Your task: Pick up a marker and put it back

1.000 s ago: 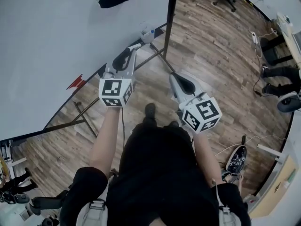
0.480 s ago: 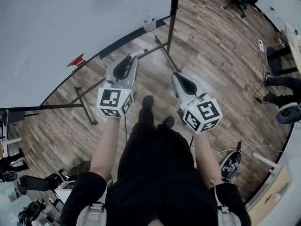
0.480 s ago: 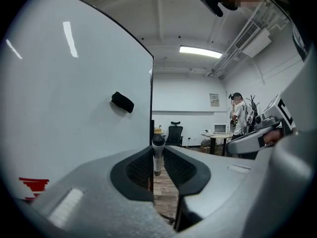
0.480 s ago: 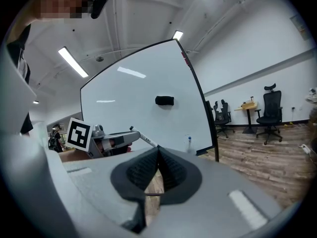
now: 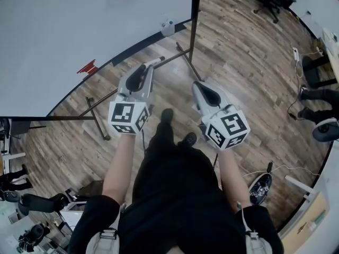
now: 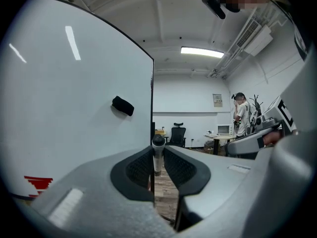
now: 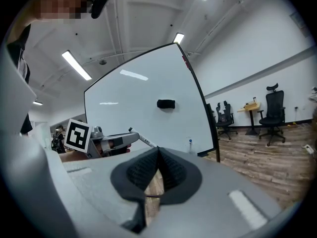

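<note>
My left gripper [image 5: 144,70] has its fingers [image 6: 141,167] clamped on the marker [image 6: 158,152], whose end pokes out past them. It is held over the wooden floor [image 5: 238,62], just right of the whiteboard [image 5: 63,25]. My right gripper [image 7: 157,151] has its fingers pressed together, holding nothing.

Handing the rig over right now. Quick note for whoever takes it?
Left gripper: shut on the marker, which is clamped between its fingers.
Right gripper: shut, empty.
Whiteboard: ahead and to the left on its stand, with a black eraser stuck to it.
Done: marker picked up.
Left: put the marker back, probably along the whiteboard's bottom edge. The exact spot isn't clear from here.
</note>
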The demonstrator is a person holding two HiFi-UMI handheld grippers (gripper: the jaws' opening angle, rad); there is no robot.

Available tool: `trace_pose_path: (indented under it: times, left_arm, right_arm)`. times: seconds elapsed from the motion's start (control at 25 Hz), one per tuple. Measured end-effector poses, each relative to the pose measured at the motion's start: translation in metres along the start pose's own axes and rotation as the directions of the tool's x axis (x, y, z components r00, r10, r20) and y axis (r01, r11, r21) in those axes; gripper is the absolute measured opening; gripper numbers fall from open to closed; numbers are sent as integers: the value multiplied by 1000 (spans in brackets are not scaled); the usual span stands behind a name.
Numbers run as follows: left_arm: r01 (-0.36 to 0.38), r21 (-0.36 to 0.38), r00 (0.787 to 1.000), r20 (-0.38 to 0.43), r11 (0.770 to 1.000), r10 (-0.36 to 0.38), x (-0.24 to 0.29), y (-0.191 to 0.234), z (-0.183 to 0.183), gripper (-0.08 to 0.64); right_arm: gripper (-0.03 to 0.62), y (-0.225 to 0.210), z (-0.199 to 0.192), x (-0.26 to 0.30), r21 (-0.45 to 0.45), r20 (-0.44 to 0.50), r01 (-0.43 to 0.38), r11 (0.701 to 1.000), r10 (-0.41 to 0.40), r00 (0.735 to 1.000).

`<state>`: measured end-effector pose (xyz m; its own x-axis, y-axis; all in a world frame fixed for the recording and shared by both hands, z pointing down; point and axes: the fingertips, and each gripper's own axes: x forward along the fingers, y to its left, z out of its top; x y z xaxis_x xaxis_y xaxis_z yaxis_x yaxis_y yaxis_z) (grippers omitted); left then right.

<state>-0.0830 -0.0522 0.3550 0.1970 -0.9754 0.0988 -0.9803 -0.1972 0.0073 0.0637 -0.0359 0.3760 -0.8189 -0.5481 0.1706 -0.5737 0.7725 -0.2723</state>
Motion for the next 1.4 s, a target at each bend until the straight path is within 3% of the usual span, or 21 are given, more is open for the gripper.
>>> trace_pose_path:
  times: [0.32,0.76,1.4]
  left_arm:
    - [41,9,999,11,999,-41,51,31,0,74]
    - [107,-1,994,35,994,-107,148,111,8,74]
    - [218,-28,971,-97,976,-219,245,141,-45,75]
  right_arm:
    - [0,-26,8,44,0,-2,43,999,-43,999]
    - [0,-59,43,131,-39,8,133,990,-132,991]
    - [0,-101,42,169,22,-5,301,953,-301,954]
